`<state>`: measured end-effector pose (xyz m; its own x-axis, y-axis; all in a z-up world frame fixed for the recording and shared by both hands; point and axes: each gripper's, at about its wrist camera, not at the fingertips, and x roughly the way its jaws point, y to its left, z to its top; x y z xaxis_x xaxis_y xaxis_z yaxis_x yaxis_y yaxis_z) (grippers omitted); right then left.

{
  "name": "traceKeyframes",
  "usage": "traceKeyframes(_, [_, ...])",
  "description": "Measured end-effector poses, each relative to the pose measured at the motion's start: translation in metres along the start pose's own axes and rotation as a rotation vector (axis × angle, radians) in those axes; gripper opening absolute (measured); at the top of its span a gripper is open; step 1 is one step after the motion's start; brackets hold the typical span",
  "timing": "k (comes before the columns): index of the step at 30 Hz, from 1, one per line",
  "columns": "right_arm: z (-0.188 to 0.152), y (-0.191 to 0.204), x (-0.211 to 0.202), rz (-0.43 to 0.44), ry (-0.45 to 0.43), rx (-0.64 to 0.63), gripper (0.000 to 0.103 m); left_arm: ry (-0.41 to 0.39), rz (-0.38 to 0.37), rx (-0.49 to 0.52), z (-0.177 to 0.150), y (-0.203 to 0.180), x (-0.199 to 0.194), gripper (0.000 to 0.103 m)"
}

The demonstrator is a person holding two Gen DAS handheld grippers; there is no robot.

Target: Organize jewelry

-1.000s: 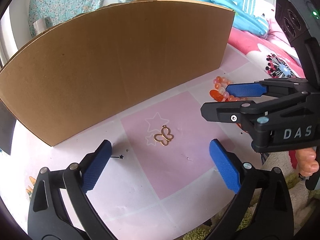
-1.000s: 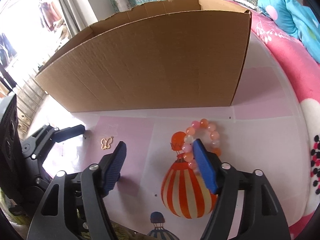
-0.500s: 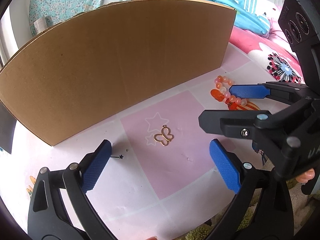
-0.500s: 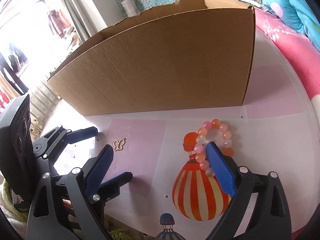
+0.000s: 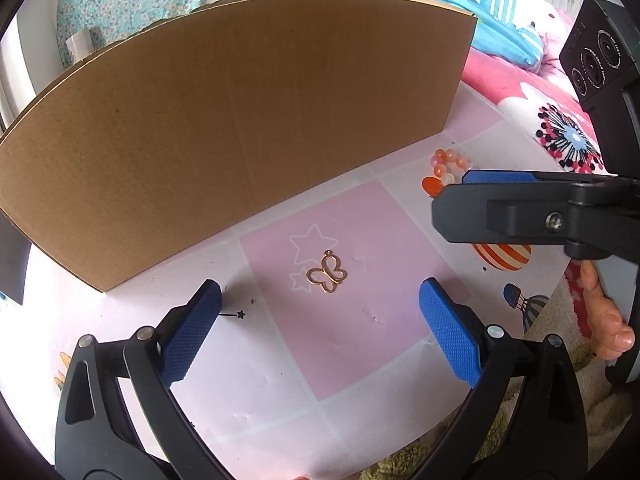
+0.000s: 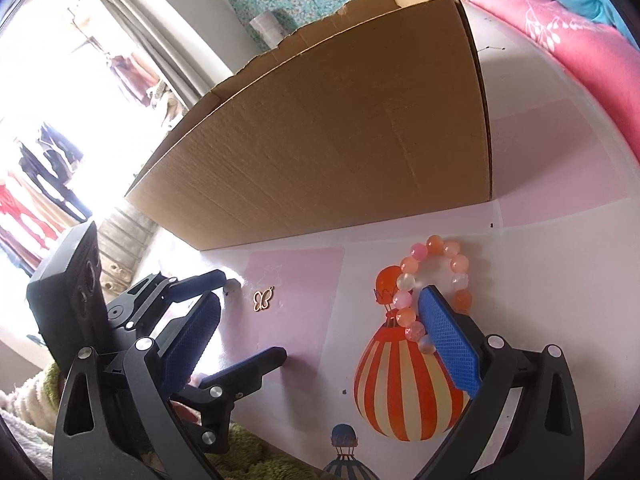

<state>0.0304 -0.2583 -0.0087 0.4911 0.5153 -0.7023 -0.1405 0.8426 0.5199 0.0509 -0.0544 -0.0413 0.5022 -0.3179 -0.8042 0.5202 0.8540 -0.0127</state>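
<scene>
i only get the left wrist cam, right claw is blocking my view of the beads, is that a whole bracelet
Observer: Yes. In the right wrist view the bead bracelet is a closed loop of pink and orange beads lying flat on the mat.
Operator: is the right claw on it yet
Observer: No. The right claw is open; its right finger covers part of the loop's lower right side, and I can't tell if it touches.
Operator: what's it lying on
Observer: Mostly on white mat, its lower left edge over the printed striped balloon.
</scene>
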Motion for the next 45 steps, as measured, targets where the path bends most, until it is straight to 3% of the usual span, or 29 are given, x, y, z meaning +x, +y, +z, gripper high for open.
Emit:
traceKeyframes(11, [0.014,-0.012,0.001,0.078,0.090,0.023,0.097,0.045,0.045,-0.069,0.008,-0.001,0.003,0.095])
traceKeyframes(16, [0.015,-0.007,0.003,0.059,0.114,-0.036,0.097,0.070,0.040,-0.062,0.010,-0.001,0.004,0.095])
traceKeyframes(22, [0.013,-0.004,0.003,0.031,0.093,-0.006,0.097,0.085,0.011,-0.024,0.010,0.000,0.003,0.095])
traceKeyframes(30, [0.019,-0.003,0.010,0.026,0.123,0.073,0.097,0.053,-0.046,-0.039,0.003,0.007,-0.007,0.095])
traceKeyframes(34, [0.022,0.003,0.014,0.004,0.170,0.060,0.097,0.009,-0.032,-0.008,-0.002,0.007,-0.016,0.095])
traceKeyframes(37, [0.023,0.009,0.017,-0.044,0.194,0.082,0.096,-0.041,-0.026,0.052,-0.002,0.005,-0.027,0.090])
traceKeyframes(40, [0.023,0.016,0.020,-0.100,0.201,0.084,0.094,-0.065,-0.069,0.048,-0.004,0.010,-0.034,0.075])
traceKeyframes(45, [0.024,0.030,0.027,-0.237,0.200,0.020,0.072,-0.031,-0.116,0.020,-0.003,0.017,-0.024,0.047])
